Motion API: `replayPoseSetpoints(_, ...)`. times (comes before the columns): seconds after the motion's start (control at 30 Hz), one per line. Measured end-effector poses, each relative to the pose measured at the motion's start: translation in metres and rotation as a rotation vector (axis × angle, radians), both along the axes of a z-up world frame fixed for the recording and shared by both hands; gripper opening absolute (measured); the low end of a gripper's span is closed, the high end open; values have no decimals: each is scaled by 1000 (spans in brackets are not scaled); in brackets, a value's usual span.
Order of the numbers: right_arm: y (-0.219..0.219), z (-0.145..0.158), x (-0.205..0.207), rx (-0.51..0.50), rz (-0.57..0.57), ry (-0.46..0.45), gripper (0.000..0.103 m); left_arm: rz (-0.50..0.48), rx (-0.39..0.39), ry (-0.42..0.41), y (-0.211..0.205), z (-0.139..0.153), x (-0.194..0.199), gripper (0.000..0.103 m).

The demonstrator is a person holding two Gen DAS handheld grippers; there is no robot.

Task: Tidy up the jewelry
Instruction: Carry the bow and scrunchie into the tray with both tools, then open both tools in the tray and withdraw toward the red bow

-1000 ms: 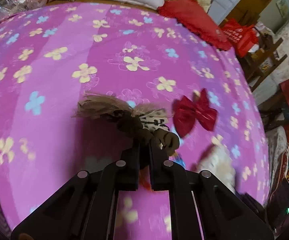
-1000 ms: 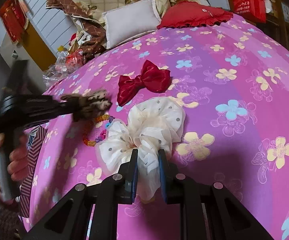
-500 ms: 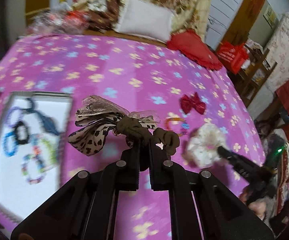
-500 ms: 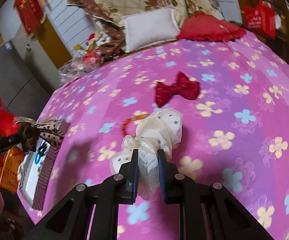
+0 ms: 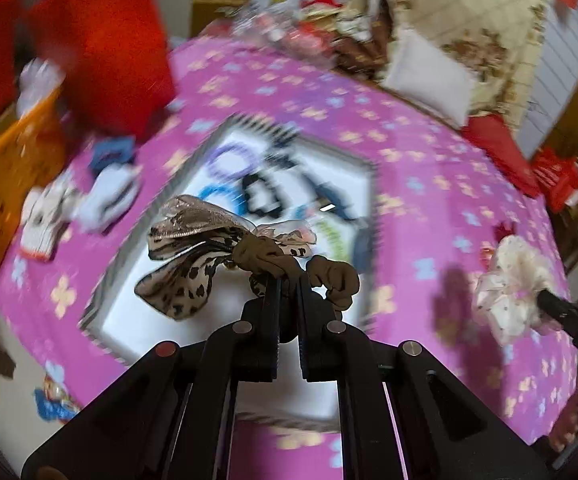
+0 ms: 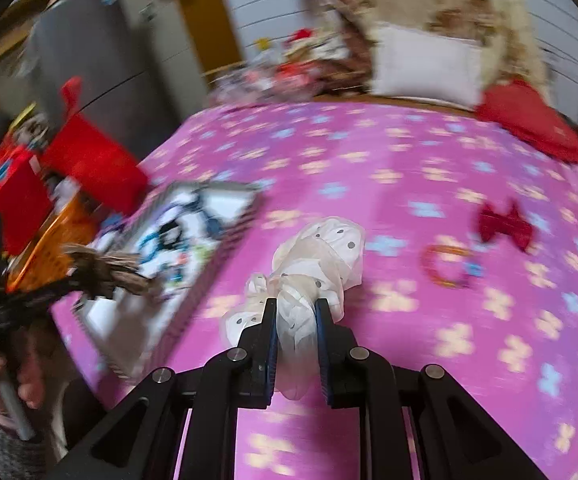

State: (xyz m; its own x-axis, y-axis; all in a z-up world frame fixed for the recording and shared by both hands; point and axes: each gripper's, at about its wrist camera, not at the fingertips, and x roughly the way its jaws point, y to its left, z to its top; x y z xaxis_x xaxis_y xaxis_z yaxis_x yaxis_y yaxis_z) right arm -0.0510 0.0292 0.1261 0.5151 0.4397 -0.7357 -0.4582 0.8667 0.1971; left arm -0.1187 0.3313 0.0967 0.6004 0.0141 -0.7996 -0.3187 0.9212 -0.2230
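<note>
My left gripper is shut on a brown leopard-print hair bow scrunchie and holds it in the air above a white-lined striped tray that holds several bracelets and hair ties. My right gripper is shut on a cream dotted scrunchie, held above the pink bedspread to the right of the tray. The cream scrunchie also shows in the left wrist view. A red bow and a beaded bracelet lie on the bedspread at the right.
The pink flowered bedspread covers the bed. An orange basket and red bags stand past the left edge. A white pillow and red cushion lie at the back.
Both grippers have swung left with their scrunchies. The left one has moved from beside the tray to over it. The right one has come nearer the tray.
</note>
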Motion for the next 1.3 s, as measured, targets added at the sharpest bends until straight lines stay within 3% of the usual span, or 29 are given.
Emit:
replayPoseSetpoints(0.1, 54, -1, -5, -6, 97, 14, 16, 40, -36, 35, 22, -21, -5, 6)
replayPoseSetpoints(0.27, 130, -14, -12, -17, 230, 46, 16, 104, -23, 61, 52, -36, -11, 6)
replayPoseSetpoints(0.47, 193, -66, -18, -101, 329, 153, 16, 128, -48, 89, 71, -50, -11, 6)
replayPoseSetpoints(0.67, 216, -102, -21, -179, 352, 191, 16, 125, -42, 71, 73, -52, -13, 6)
replayPoseSetpoints(1.03, 235, -106, 7, -301, 287, 121, 16, 102, -71, 88, 77, -66, 27, 6)
replayPoseSetpoints(1.17, 236, -107, 26, -287, 251, 147, 16, 92, -75, 82, 83, -65, 45, 6)
replayPoseSetpoints(1.3, 239, -105, 11, -234, 325, 203, 16, 78, -106, 52, 86, -55, 35, 7)
